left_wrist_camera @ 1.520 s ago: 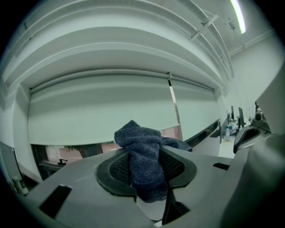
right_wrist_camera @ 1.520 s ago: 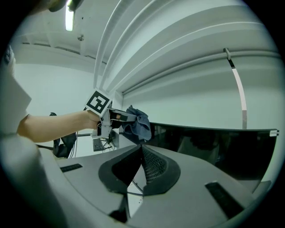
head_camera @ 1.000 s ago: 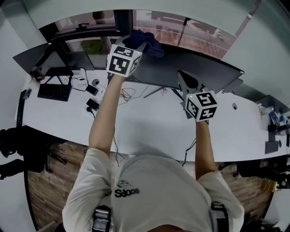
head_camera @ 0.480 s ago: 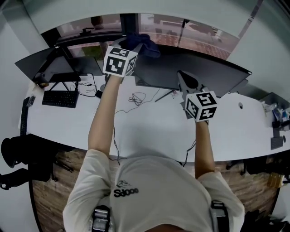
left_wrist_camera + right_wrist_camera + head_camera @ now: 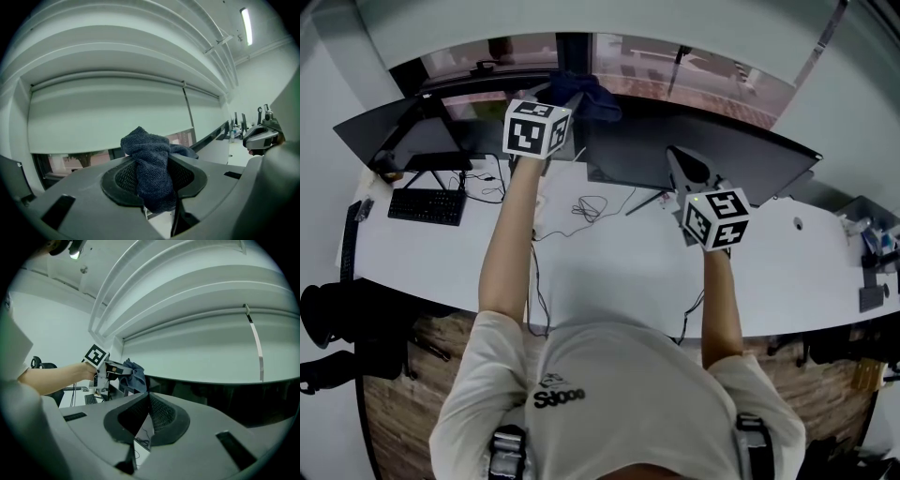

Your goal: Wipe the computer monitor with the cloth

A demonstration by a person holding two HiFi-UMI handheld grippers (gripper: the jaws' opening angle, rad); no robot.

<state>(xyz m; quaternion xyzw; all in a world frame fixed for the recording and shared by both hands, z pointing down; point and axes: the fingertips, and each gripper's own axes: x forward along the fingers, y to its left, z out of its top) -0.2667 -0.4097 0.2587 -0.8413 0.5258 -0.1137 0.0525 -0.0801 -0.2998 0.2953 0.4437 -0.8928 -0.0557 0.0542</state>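
A dark blue cloth is bunched in my left gripper, which is shut on it at the top left edge of the wide dark monitor. Seen in the left gripper view, the cloth hangs between the closed jaws. The right gripper view shows the cloth and left gripper at the monitor's left end. My right gripper is shut with nothing in it, held in front of the monitor's middle.
A second monitor stands at the left, with a keyboard and loose cables on the white desk. A window runs behind the monitors. Small objects sit at the desk's far right.
My left gripper with the cloth has shifted slightly left and up along the monitor's top edge. The right gripper has stayed where it was.
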